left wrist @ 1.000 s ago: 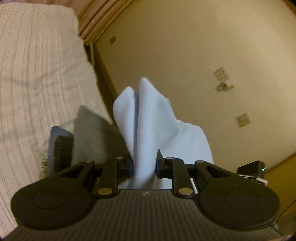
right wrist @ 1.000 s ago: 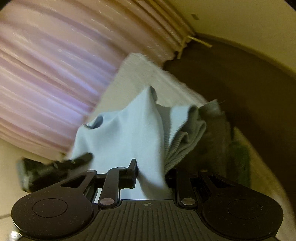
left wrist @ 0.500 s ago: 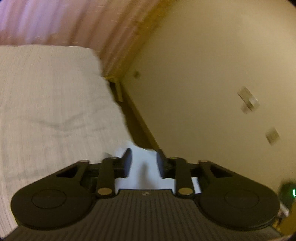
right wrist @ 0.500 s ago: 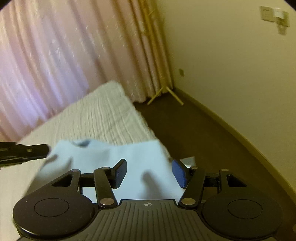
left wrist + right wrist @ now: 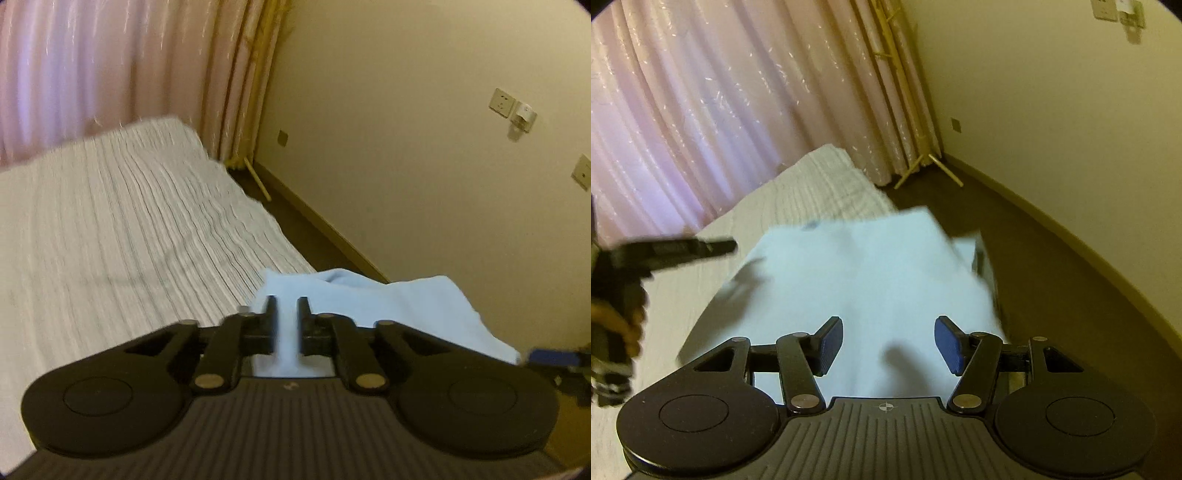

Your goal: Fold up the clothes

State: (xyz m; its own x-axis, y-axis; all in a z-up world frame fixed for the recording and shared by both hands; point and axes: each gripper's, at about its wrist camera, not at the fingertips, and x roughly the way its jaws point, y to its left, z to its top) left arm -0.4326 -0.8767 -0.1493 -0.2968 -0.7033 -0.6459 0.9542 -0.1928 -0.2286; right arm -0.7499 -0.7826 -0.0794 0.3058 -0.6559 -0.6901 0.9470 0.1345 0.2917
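1. Room and surface: cream walls, pink curtains (image 5: 701,110) and a bed (image 5: 110,229) with a ribbed white cover; brown floor (image 5: 1052,258) runs along the bed's right edge. No bench is in view.

2. Right gripper (image 5: 888,345): nearest to the work. Its blue-padded fingers (image 5: 831,343) stand wide apart and hold nothing. The light blue garment (image 5: 871,280) lies directly below and ahead of them, spread flat on the bed.

3. Left gripper (image 5: 287,325): its fingers stand narrow, with a strip of the light blue garment (image 5: 388,306) between them. The cloth appears pinched, though motion blur prevents confirming firm contact. Seen from the right wrist, this gripper (image 5: 713,246) sits at the garment's left edge, toward its far end.

4. Governing relation: the garment's long axis runs away from the right fingers toward the far end of the bed. Its right margin lies at the mattress edge, and a small part (image 5: 975,251) looks to hang over toward the floor; blur leaves this uncertain.

5. Judgement: the right gripper is better placed for the near hem or the right margin, the left already has the left edge. A fold along the long axis would likely carry near hem to far end.
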